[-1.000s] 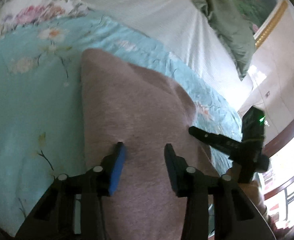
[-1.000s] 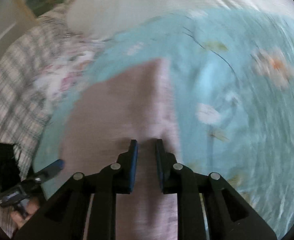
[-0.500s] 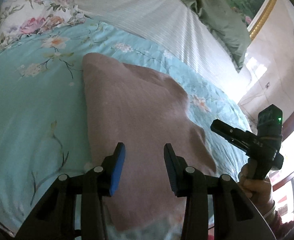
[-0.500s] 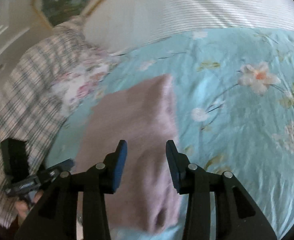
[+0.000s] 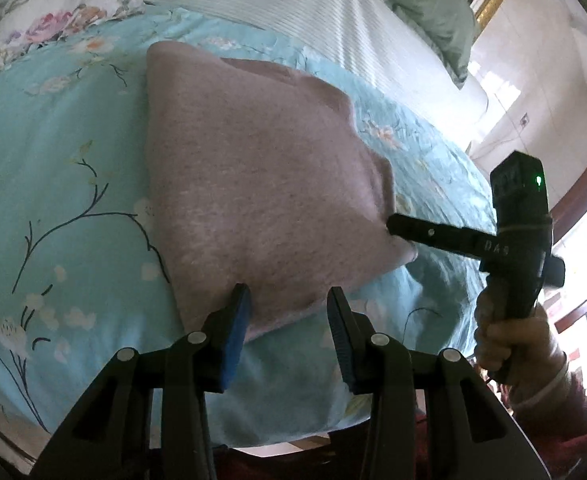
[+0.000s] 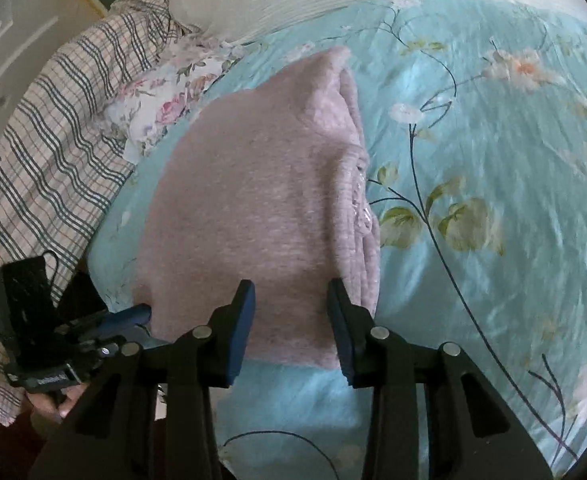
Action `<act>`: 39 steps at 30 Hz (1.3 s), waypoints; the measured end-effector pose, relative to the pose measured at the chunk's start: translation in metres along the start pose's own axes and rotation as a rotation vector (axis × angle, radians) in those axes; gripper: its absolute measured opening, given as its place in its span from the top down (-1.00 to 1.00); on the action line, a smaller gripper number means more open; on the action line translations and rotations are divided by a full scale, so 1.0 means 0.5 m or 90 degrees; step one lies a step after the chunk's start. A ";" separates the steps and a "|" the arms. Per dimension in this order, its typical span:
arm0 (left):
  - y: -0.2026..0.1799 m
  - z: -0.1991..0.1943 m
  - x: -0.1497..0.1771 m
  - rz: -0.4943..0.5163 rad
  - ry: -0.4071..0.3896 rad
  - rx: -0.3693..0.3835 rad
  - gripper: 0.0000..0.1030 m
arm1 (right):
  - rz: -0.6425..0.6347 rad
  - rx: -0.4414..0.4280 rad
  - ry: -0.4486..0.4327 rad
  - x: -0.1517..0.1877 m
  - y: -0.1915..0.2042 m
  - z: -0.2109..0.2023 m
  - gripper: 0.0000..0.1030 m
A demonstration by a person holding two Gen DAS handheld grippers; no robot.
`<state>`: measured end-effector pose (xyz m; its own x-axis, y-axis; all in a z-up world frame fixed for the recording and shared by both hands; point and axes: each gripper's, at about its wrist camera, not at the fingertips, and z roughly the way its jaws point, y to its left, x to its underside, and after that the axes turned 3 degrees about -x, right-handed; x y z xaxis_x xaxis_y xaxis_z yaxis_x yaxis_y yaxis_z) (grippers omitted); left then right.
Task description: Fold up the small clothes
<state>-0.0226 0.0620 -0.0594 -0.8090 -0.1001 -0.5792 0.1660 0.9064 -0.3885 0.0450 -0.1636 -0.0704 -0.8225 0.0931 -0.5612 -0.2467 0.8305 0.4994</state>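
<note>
On the bed, a folded pinkish-mauve garment (image 5: 261, 184) lies flat on a turquoise floral cover (image 5: 53, 184), its near edge facing both cameras and its layered folded edge showing along the right side in the right wrist view (image 6: 353, 184). The left gripper (image 5: 289, 320) sits at the garment's near edge with its jaws spread wide and nothing between them; the blue pads (image 5: 235, 328) hover just over the hem, and whether they touch the fabric cannot be told. The right gripper (image 6: 291, 312) stands likewise at the near edge, jaws wide apart and empty, the cloth visible in the gap between them. From the left wrist view the right gripper (image 5: 409, 229) shows side-on, its tip at the garment's right corner, held by the person's right hand (image 5: 513, 340); from that angle its opening cannot be judged. From the right wrist view the left gripper (image 6: 127, 316) appears at lower left, its blue tip just beside the garment's left near corner. Beyond the turquoise cover lie a white striped sheet (image 5: 293, 4), a rose-printed pillow (image 5: 53, 12) and a green cushion (image 5: 425, 4). A checked blanket (image 6: 53, 136) covers the left side in the right wrist view, next to the rose-printed pillow (image 6: 165, 96).
</note>
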 end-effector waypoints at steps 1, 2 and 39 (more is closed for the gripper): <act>0.001 0.000 -0.001 -0.004 0.001 0.001 0.20 | -0.001 0.001 -0.001 0.001 -0.001 -0.002 0.26; 0.003 0.000 -0.001 -0.007 0.002 0.003 0.20 | 0.002 -0.001 -0.003 0.002 -0.002 -0.005 0.26; -0.085 -0.141 0.029 0.161 -0.043 -0.425 -0.68 | -0.148 0.098 -0.002 0.098 0.129 -0.158 -0.86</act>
<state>-0.0812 0.0507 -0.0007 -0.7509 0.1401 -0.6454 -0.0547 0.9607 0.2722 -0.0520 -0.1489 -0.0135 -0.7511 -0.1072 -0.6514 -0.3470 0.9035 0.2514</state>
